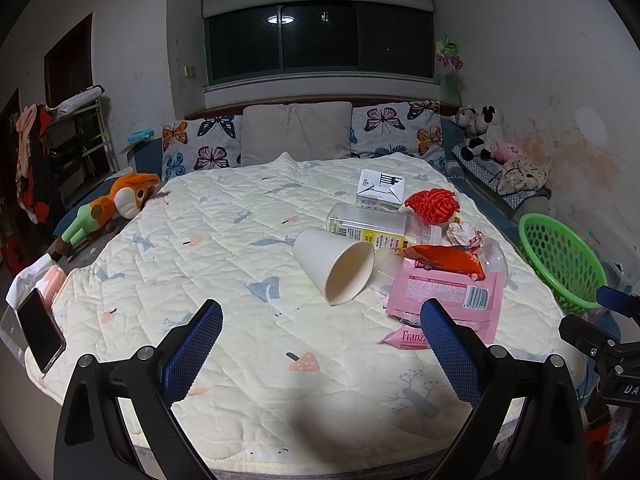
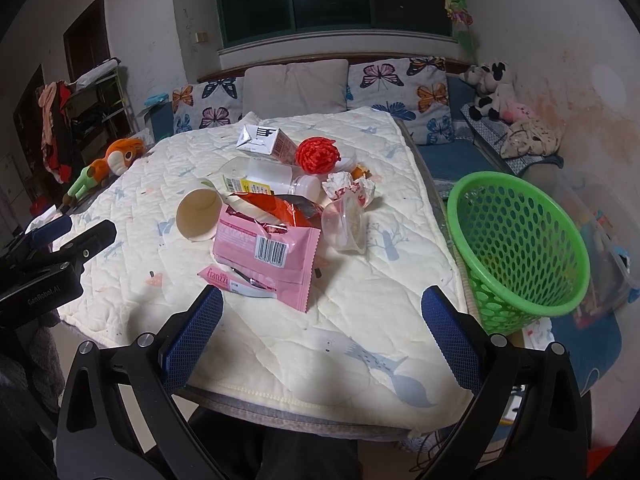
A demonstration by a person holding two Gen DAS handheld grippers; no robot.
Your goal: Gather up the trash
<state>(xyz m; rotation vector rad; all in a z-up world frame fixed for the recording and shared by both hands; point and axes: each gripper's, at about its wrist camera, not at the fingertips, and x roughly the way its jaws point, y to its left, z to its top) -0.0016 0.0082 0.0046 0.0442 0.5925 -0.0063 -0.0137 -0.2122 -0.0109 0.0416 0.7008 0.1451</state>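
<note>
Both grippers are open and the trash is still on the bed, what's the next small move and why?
Probably ease the right gripper forward onto the big pink wrapper. It is open and empty, the wrapper is the nearest piece of the pile, and the green basket stands just to its right.

From my right wrist camera, the right gripper (image 2: pixel 322 324) hangs over the near edge of the quilted bed cover (image 2: pixel 360 320), its blue-padded fingers (image 2: pixel 192 340) spread wide with nothing between them. Ahead lies the trash pile: a large pink wrapper (image 2: pixel 264 256) with a barcode, a small pink Franzzi packet (image 2: pixel 236 280) tucked under it, a red foil bag (image 2: pixel 276 208), a paper cup (image 2: pixel 198 214) on its side, a clear plastic cup (image 2: pixel 346 226), a clear bottle (image 2: pixel 264 180), crumpled paper (image 2: pixel 348 188), a red net ball (image 2: pixel 318 154) and a white carton (image 2: pixel 266 140). A green perforated basket (image 2: pixel 520 248) stands beside the bed at right. The left gripper (image 2: pixel 60 236) shows at the left edge.
</note>
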